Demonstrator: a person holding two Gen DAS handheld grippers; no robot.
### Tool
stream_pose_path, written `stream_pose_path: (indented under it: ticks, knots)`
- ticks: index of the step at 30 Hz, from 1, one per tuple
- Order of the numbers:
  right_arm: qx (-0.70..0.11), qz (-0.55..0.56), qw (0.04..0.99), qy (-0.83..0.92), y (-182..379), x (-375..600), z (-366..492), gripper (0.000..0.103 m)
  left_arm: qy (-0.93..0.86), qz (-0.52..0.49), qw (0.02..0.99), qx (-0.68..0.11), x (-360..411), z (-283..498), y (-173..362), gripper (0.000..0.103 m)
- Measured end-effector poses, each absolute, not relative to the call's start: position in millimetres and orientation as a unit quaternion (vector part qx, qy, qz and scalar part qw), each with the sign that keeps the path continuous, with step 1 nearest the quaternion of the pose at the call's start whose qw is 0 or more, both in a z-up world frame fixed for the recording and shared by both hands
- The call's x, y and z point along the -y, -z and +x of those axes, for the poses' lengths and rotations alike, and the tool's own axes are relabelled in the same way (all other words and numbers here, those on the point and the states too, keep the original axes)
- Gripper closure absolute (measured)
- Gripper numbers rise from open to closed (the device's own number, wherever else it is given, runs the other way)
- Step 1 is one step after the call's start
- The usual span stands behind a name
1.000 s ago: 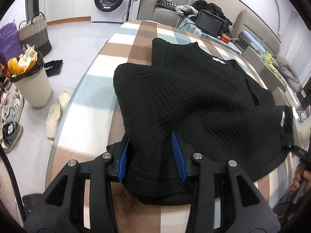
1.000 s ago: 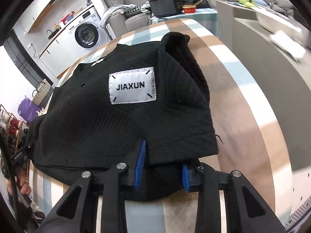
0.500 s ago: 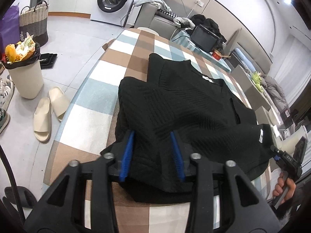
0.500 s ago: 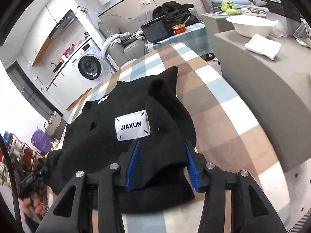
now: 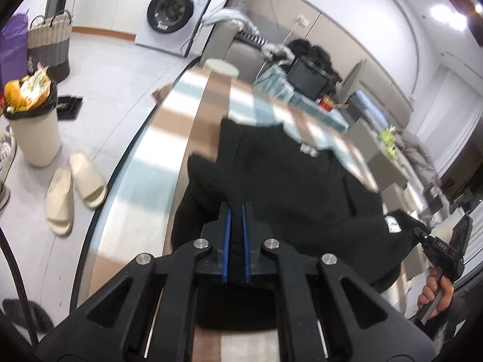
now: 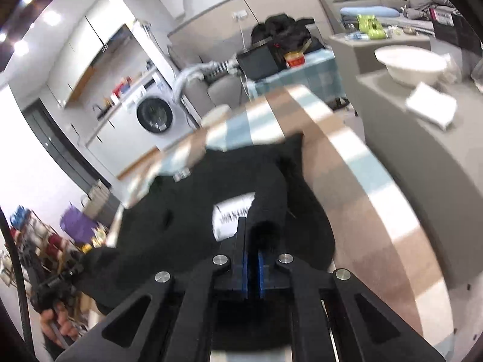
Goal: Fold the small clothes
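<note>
Gripping the near hem of the black sweater [image 5: 302,187] on the checked table [image 5: 169,138], left tool [image 5: 236,211] and right tool [image 6: 253,235] both clamped on bunched fabric; lifting it, seemingly starting the bottom fold; finishing folds apparently remaining.

The sweater [image 5: 289,187] is black, with a white label [image 6: 232,215] printed in dark letters (blurred here). The bench [image 5: 169,126] wears a check of brown, pale blue and white. The slippers [image 5: 75,187] are cream, the bin [image 5: 36,135] beige with a black liner, the washer [image 5: 172,15] white.
</note>
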State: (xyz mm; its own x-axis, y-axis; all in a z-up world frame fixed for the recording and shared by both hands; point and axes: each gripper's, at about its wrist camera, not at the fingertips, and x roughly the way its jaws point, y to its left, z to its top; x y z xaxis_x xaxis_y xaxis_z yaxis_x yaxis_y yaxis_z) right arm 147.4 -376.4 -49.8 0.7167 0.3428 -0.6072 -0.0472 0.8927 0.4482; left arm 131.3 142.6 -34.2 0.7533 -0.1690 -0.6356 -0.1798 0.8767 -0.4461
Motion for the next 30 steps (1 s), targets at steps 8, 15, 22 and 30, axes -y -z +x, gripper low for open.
stream_pose_path:
  ticks: [8,15,22,30]
  knots:
    - [-0.307,0.226,0.922,-0.074,3,372,229,0.099,-0.004,-0.244,0.921,-0.303,-160,209,-13,0.099]
    - [-0.348,0.237,0.906,-0.035,20,357,328,0.072,-0.068,-0.248,0.908,-0.331,-181,289,0,0.069]
    - [-0.354,0.200,0.913,-0.037,31,368,300,0.059,-0.078,-0.258,0.905,-0.329,-192,267,24,0.035]
    - [-0.438,0.144,0.887,-0.012,79,382,299,0.058,-0.072,-0.192,0.895,-0.395,-168,286,71,0.035]
